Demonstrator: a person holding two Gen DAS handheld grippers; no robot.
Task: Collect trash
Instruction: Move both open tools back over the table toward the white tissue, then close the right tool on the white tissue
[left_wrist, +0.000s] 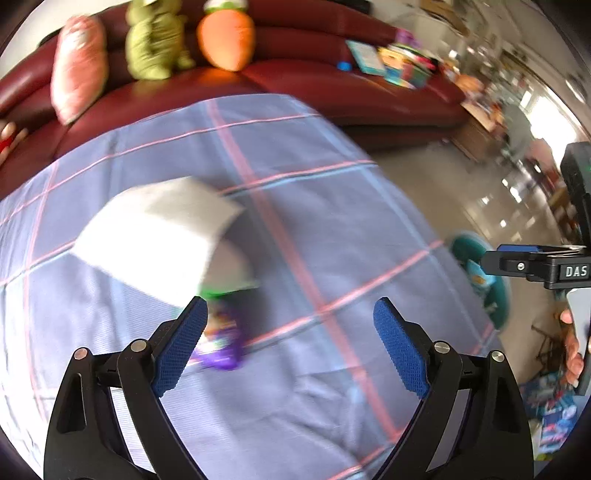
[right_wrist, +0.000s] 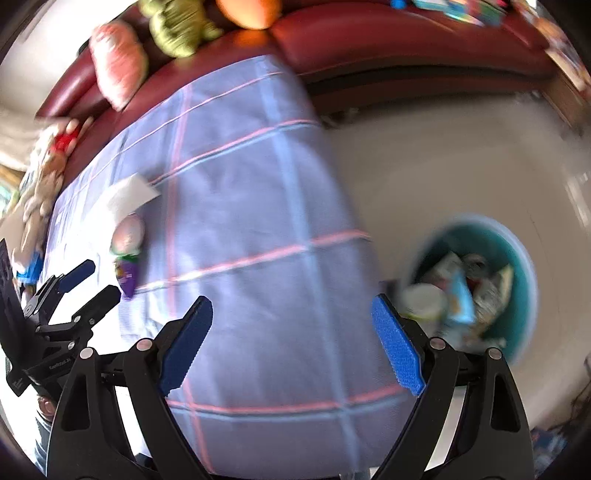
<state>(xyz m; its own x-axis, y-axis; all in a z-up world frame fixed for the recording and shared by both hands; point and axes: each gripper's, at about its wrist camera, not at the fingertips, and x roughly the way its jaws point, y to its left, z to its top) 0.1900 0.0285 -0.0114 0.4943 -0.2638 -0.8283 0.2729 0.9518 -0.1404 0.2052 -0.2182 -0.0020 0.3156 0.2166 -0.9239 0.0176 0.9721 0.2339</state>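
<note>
Both tongs gape wide, empty: left gripper (left_wrist: 290, 345), right gripper (right_wrist: 291, 343). White paper (left_wrist: 155, 236) and purple wrapper (left_wrist: 221, 343) lie on checked cloth (left_wrist: 332, 229); bin (right_wrist: 517, 258) floor-side. Risk: paper slides or cloth snags when pinched.

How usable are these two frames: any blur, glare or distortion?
Left wrist: white paper and purple wrapper smeared by motion blur; glare on the floor; fisheye bends the tablecloth. Right wrist: teal bin blurred; the hand-held gripper fingers stay sharp.

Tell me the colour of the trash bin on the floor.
Teal; the trash bin shows best in the right wrist view, already holding trash.
</note>
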